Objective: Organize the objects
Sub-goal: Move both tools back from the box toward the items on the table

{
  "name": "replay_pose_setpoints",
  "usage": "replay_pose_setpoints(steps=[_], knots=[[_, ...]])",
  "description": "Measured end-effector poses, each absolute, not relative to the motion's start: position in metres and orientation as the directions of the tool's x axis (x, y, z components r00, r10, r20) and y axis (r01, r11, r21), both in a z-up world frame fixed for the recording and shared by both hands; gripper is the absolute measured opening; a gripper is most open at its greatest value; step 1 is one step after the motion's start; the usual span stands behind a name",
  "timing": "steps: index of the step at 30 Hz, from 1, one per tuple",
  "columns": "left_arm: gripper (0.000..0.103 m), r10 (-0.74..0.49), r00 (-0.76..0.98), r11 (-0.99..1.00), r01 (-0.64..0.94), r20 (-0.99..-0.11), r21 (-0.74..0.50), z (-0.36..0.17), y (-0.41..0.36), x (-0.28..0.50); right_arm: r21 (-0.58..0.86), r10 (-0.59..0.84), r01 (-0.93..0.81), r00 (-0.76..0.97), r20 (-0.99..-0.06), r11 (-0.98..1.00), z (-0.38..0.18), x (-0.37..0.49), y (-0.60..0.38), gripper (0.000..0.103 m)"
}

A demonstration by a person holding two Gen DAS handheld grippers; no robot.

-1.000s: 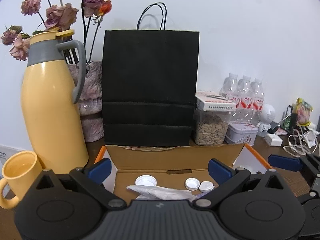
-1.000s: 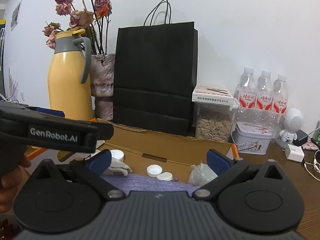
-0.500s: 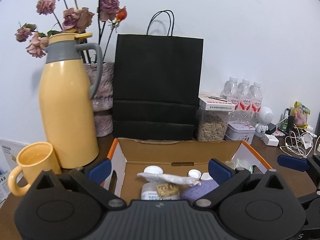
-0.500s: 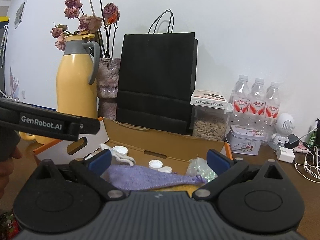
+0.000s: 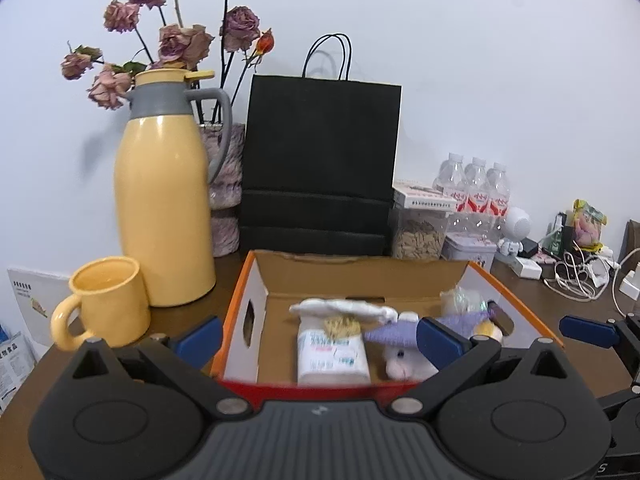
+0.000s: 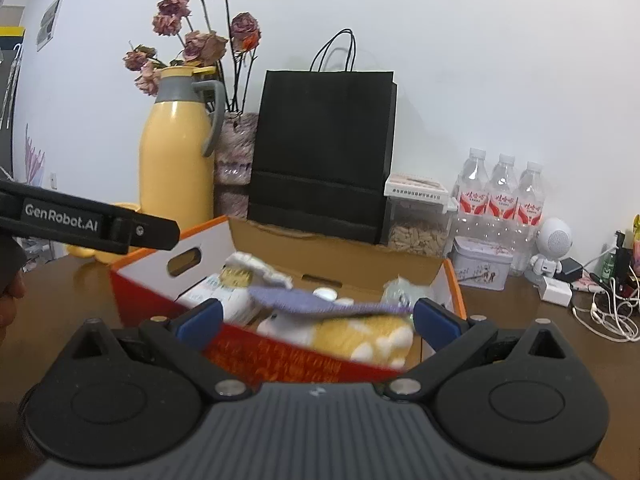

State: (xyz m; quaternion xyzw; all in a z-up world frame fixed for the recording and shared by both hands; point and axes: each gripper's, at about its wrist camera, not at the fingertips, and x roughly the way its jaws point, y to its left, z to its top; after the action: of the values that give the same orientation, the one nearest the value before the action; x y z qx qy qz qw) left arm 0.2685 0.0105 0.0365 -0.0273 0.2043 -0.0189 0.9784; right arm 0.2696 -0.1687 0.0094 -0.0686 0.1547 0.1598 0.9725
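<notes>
Looks mostly done: cardboard box (image 5: 256, 280) on the table already holds white packet (image 5: 332, 354), purple pouch (image 6: 320, 304), plush toy (image 6: 360, 338); left gripper (image 5: 320, 338) and right gripper (image 6: 316, 318) both spread wide, empty, near its front.

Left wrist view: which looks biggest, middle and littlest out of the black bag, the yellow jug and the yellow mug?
1. black paper bag
2. yellow thermos jug
3. yellow mug, though it sits nearest the camera
</notes>
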Motion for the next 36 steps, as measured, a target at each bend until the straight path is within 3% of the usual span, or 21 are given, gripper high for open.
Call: replay_pose_setpoints(steps=[11,14,17,18,20,22,23,36], knots=[[0.103,-0.004,0.896,1.000,-0.005,-0.445,-0.018,0.005,0.018,0.223,-0.091,0.255,-0.317,0.877,-0.408,0.944,-0.023,0.226,-0.170,0.103],[0.103,0.011,0.896,1.000,-0.022,-0.443,-0.021,0.001,0.024,0.214,-0.112,0.239,-0.320,0.861,-0.449,0.941,-0.030,0.222,-0.166,0.096],[0.103,0.019,0.895,0.998,-0.041,-0.445,-0.040,0.000,0.031,0.205,-0.116,0.237,-0.332,0.840,-0.488,0.936,-0.037,0.228,-0.162,0.082],[0.103,0.021,0.894,0.998,-0.047,-0.447,-0.047,0.000,0.034,0.203,-0.120,0.228,-0.331,0.831,-0.507,0.936,-0.040,0.230,-0.160,0.072],[0.103,0.019,0.893,0.997,-0.054,-0.450,-0.063,-0.001,0.039,0.197,-0.104,0.228,-0.326,0.823,-0.520,0.940,-0.041,0.233,-0.161,0.065],[0.103,0.021,0.891,0.995,-0.060,-0.454,-0.073,-0.002,0.044,0.191,-0.106,0.197,-0.304,0.807,-0.557,0.947,-0.045,0.237,-0.163,0.040],[0.103,0.023,0.890,0.995,-0.064,-0.456,-0.074,-0.002,0.045,0.188,-0.097,0.193,-0.301,0.794,-0.577,0.949,-0.046,0.238,-0.164,0.037],[0.103,0.041,0.873,0.996,-0.074,-0.485,-0.049,-0.007,0.044,0.160,-0.044,0.173,-0.247,0.784,-0.596,0.968,-0.048,0.218,-0.195,0.038]])
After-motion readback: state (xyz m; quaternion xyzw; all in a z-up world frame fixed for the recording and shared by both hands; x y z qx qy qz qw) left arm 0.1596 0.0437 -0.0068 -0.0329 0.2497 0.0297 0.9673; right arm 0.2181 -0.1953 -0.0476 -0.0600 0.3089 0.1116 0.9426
